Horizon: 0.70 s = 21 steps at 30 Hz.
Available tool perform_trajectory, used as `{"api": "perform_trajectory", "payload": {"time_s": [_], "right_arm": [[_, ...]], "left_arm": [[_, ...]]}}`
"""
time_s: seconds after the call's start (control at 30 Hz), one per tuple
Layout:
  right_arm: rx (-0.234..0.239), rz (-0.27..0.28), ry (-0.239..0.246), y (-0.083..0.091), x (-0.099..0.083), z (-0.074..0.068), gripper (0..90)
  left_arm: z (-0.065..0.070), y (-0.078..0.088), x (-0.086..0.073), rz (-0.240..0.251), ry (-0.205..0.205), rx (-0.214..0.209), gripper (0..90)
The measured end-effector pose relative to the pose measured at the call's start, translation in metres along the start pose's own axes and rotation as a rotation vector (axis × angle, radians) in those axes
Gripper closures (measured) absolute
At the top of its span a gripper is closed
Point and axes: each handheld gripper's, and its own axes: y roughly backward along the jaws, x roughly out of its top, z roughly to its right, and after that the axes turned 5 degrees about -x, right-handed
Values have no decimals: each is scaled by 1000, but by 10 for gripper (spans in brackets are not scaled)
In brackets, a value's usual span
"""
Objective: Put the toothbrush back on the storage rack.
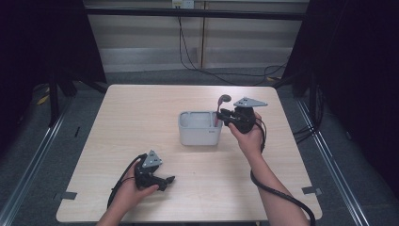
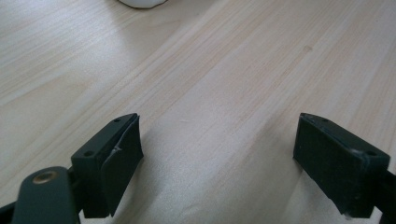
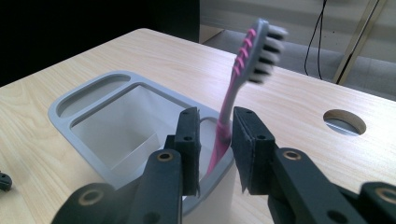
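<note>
While the left gripper [image 1: 165, 180] rested low on the table [image 1: 141, 108] at about 7 o'clock from the holder [image 1: 200, 128], its jaws stood wide apart with bare wood between them. At the centre of the table was the grey holder with its separate compartments. A pink toothbrush [image 3: 233, 88] stood in the small slot on its right side, leaning, with the bristle head up. At 3 o'clock from the holder, the right gripper [image 3: 215, 140] was held by a hand [image 1: 249, 136]. Its jaws were slightly apart on both sides of the toothbrush handle, and the pads did not seem to press it.
</note>
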Motion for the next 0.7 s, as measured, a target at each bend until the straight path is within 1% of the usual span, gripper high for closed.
{"api": "perform_trajectory", "payload": {"time_s": [0.2, 0.27, 0.3, 0.5, 0.53, 0.7], "right_arm": [[-3, 2, -5, 1, 1, 0, 688], [-5, 3, -7, 1, 1, 1, 664], [-1, 2, -10, 2, 1, 1, 638], [7, 1, -7, 4, 2, 1, 601], [5, 0, 2, 4, 2, 0, 586], [10, -3, 0, 6, 2, -1, 533]], "left_arm": [[0, 0, 0, 0, 1, 0, 149], [0, 0, 0, 0, 1, 0, 149], [0, 0, 0, 0, 1, 0, 149], [0, 0, 0, 0, 0, 0, 149], [0, 0, 0, 0, 1, 0, 149], [0, 0, 0, 0, 1, 0, 149]]}}
